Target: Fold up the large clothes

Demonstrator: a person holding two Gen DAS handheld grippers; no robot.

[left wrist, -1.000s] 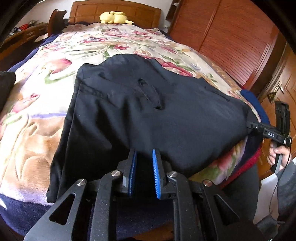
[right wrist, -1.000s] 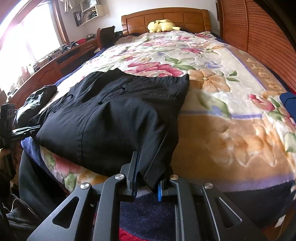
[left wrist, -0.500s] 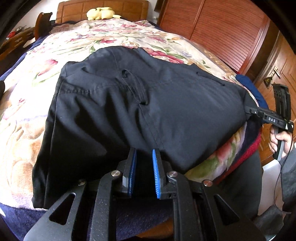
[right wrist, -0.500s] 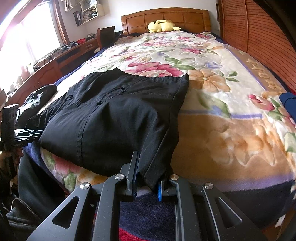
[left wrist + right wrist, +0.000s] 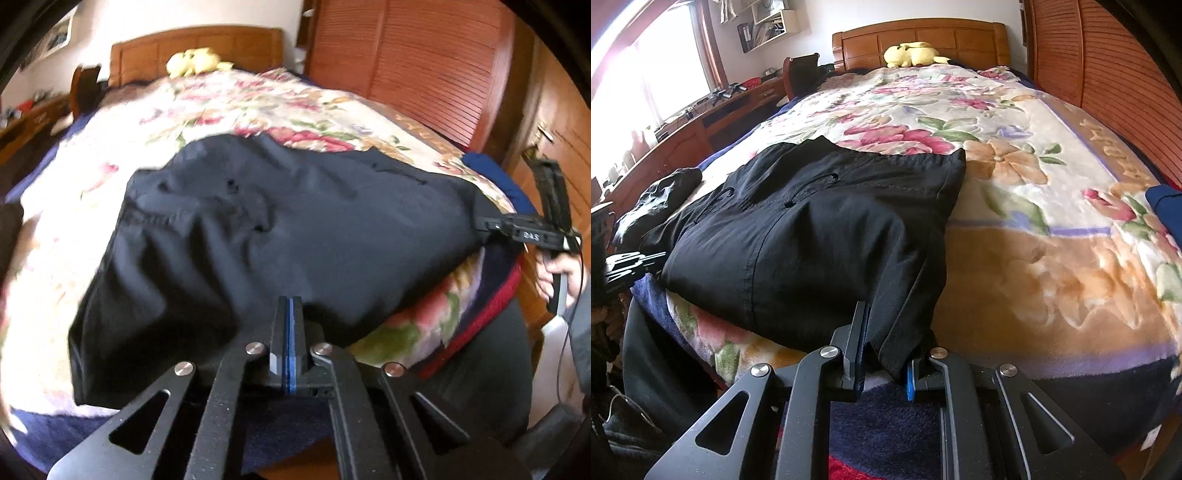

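Observation:
Black trousers [image 5: 295, 229] lie folded across the foot of a floral blanket [image 5: 1015, 192]. My left gripper [image 5: 290, 299] sits at their near edge with its jaws closing. The blue pads meet, and the hem drapes round both fingertips, so a thin pinch of cloth is between them. Ripples in the cloth run towards that grip. My right gripper [image 5: 886, 343] is shut on the other near corner of the trousers [image 5: 820, 229], with a thick fold of fabric between its fingers. In the left wrist view the right gripper [image 5: 487, 225] bites the far right corner, held by a hand [image 5: 557, 269].
A yellow plush toy [image 5: 912, 55] lies by the wooden headboard [image 5: 923, 33]. Slatted wooden wardrobe doors [image 5: 424, 66] stand along the right. A desk [image 5: 683, 125] runs under the window. A second dark garment [image 5: 653, 199] and a blue cloth [image 5: 1167, 206] lie on the bed's edges.
My left gripper's jaws have come together at the trousers' edge and it has shifted and rolled. The cloth near it now wrinkles. The right gripper kept still, holding its corner.

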